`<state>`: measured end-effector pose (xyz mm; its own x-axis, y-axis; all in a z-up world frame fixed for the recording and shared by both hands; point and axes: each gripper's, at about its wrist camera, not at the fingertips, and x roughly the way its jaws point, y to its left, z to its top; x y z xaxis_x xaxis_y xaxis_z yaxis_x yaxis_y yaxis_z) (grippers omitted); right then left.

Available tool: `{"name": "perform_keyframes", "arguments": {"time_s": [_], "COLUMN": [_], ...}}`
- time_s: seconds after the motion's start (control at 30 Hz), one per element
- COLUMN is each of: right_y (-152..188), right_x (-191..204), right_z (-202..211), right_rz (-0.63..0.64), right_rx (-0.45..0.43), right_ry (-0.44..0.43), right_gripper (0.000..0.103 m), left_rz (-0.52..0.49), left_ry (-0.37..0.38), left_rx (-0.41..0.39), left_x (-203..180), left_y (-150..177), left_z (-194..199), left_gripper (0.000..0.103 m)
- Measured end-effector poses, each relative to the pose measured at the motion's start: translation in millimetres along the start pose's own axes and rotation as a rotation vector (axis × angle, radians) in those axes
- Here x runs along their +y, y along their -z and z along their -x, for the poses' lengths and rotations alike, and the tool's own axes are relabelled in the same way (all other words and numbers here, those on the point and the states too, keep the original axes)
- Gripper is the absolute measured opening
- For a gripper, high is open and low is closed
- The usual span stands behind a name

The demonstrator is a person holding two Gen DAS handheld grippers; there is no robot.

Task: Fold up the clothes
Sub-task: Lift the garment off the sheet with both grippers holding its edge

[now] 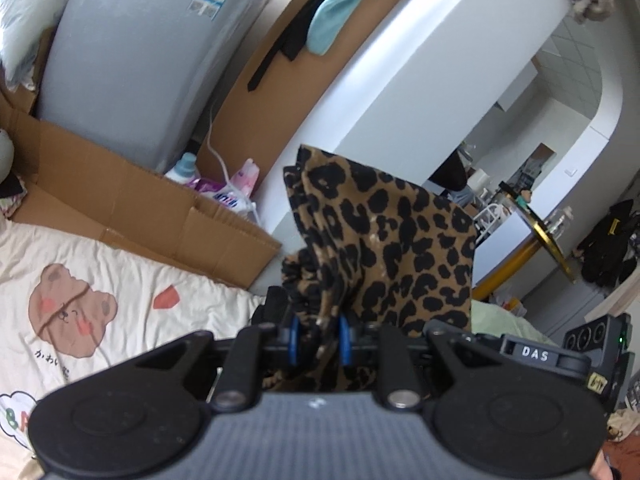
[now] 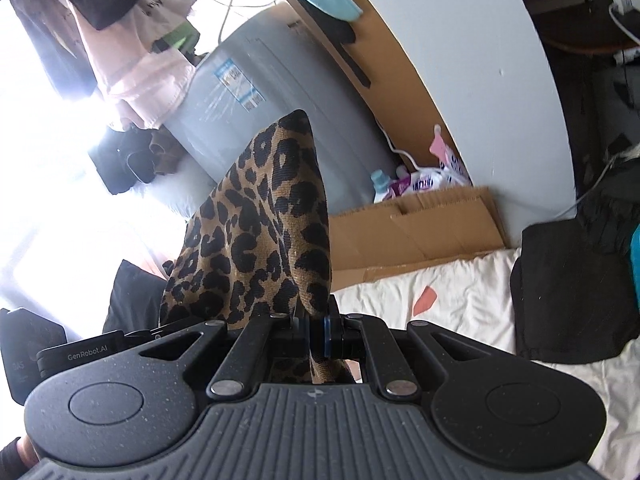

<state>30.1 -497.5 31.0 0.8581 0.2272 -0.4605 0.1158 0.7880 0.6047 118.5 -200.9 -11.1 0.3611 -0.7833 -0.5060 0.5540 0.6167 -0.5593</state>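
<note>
A leopard-print garment is held up in the air above the bed by both grippers. My left gripper is shut on a bunched, gathered edge of it, the cloth squeezed between the blue-edged pads and rising in a flap ahead of them. My right gripper is shut on another part of the same leopard-print garment, which stands up in a pointed fold in front of the fingers and also hangs below them. The other gripper's body shows at the right edge of the left wrist view and the left edge of the right wrist view.
A cream bedsheet with a bear print lies below. Flattened cardboard edges the bed, with a grey appliance and bottles behind it. A black garment lies on the sheet at right. Clothes hang near a bright window.
</note>
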Motion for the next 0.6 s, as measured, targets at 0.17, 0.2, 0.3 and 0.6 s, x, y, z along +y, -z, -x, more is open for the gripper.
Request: {"name": "perform_keyframes", "arguments": {"time_s": [0.17,0.2,0.3,0.6], "right_y": [-19,-23,-35,-71], "right_x": [16,20,32,64], "right_z": [25,30,44,69], "right_rz": [0.019,0.026,0.053,0.143], "right_rx": [-0.034,-0.039,-0.05,-0.049], "right_ry": [-0.002,-0.002,0.001,0.037], "right_gripper": [0.005,0.005,0.005,0.005], "left_rz": [-0.005,-0.007,-0.014,-0.019], "left_ry": [-0.003,-0.001,0.004,0.031], "left_rx": [-0.017,-0.022,-0.036,-0.071], "left_x": [-24,-28,-37,-53], "left_y": [-8,-10,-15,-23], "left_z": [15,18,25,29], "left_gripper": [0.02,0.02,0.02,0.02]}}
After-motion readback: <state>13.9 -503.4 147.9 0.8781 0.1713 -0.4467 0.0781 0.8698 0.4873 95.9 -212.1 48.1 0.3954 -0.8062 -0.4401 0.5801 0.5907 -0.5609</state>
